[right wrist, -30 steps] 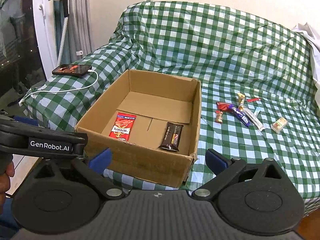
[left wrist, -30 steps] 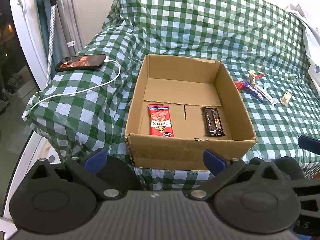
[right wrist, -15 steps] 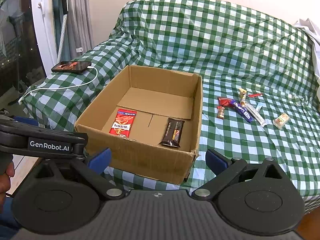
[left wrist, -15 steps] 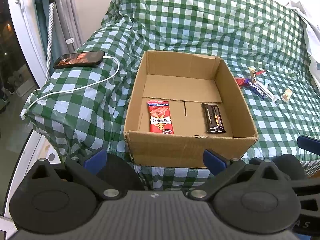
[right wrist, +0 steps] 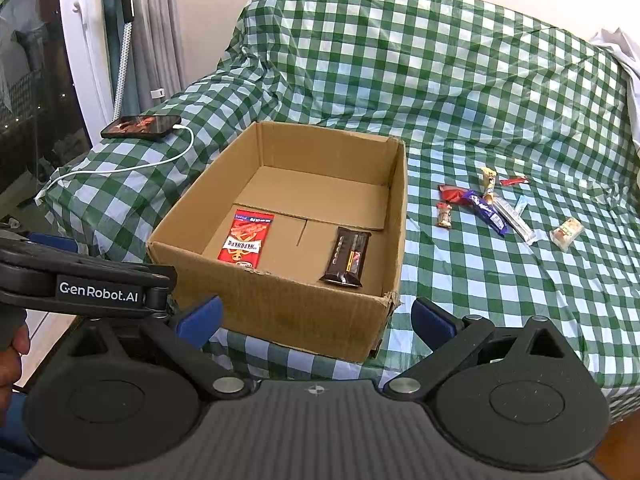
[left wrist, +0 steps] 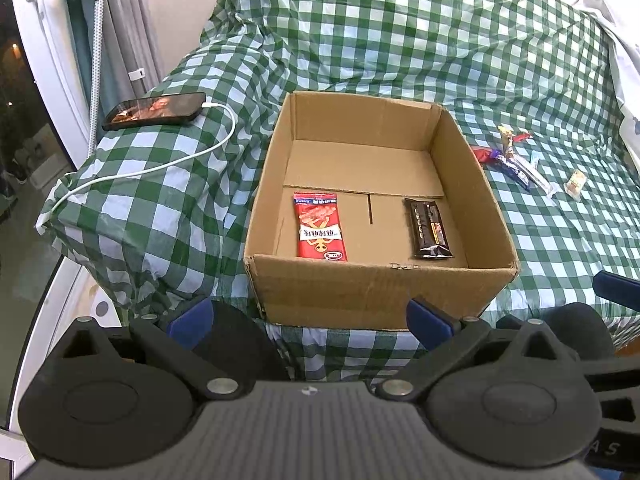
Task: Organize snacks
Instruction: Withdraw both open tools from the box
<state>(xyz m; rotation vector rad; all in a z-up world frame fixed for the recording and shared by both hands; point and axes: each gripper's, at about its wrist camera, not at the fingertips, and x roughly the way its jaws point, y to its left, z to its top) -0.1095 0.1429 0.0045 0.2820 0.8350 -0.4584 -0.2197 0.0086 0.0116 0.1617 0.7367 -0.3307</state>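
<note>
Two snacks are already laid in the cardboard box (right wrist: 280,304), several packets (right wrist: 490,210) remain outside, and both tongs are held wide open, empty.

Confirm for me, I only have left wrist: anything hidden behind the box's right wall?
Observer: Yes. Right wrist shows a small brown-wrapped snack on the checked cloth, just in front of the red wrapper and apart from the box.
Operator: And the other tool, open or shut?
Observer: The right gripper is open, its jaws spread wide with nothing held between them.
</note>
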